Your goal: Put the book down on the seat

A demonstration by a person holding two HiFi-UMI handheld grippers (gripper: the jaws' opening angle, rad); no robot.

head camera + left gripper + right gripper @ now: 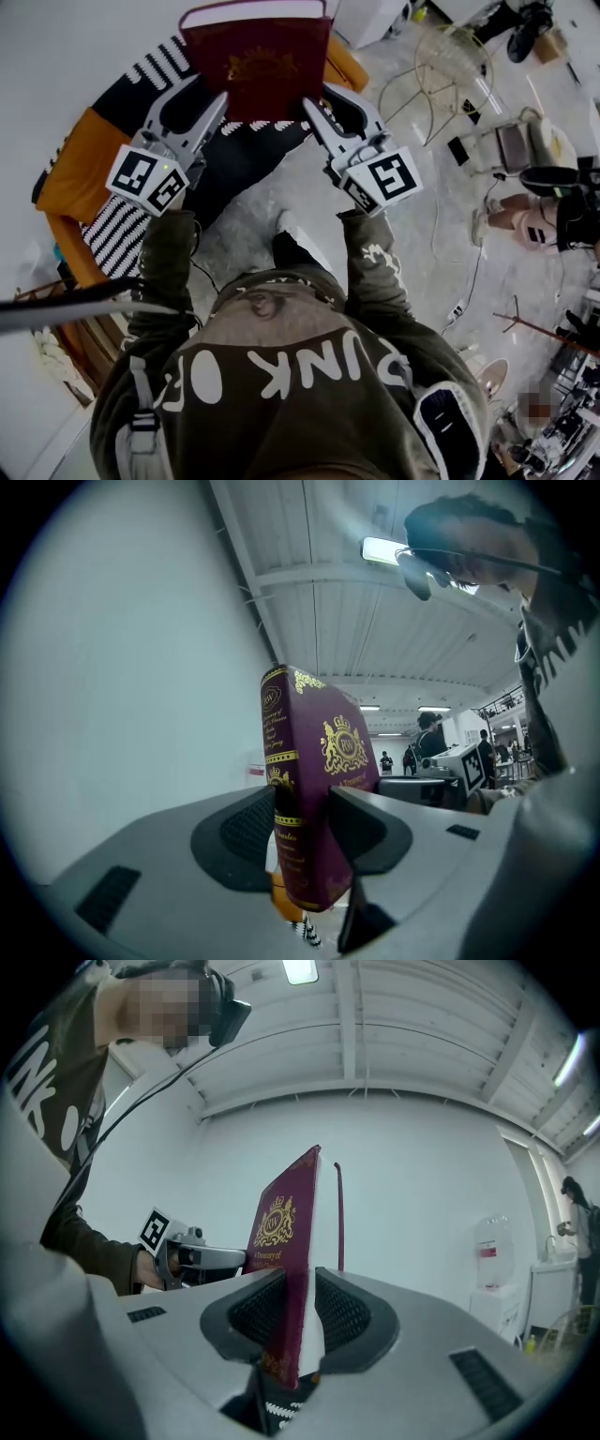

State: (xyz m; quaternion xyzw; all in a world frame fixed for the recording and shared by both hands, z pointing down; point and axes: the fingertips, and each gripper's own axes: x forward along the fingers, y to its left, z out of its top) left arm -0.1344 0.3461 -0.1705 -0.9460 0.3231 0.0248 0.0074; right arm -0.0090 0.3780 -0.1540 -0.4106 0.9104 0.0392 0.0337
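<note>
**Book clamped from both sides, held up over the seat**

Biggest thing first: the seat (80, 159), an orange chair with a black-and-white striped throw over it. It lies just past the fingertips of both grippers, and the bottom of each gripper view shows a scrap of the striped fabric under the jaws.

Next is the book (255, 61), a maroon hardback with a gold crest on the cover. It's not down on the seat. It hangs between the two grippers, over the striped part. Its long axis runs along the spine, going from the fingers up and away from the person. The crest cover faces back toward the head camera, and the pale page edges show along the far top end. So it's propped up, not lying flat.

The left gripper (208, 92) has the spine side. In its own view, the left gripper (305, 832) has both dark pads pressed onto the book (314, 780) near its lower corner, and the gold-lettered spine faces that camera.

The right gripper (321, 96) has the opposite, open side. In its own view, the right gripper (298, 1312) is clenched on the book (286, 1241) down low, with the white page block showing between the pads. One thin maroon edge stands slightly apart from the pages.
</note>
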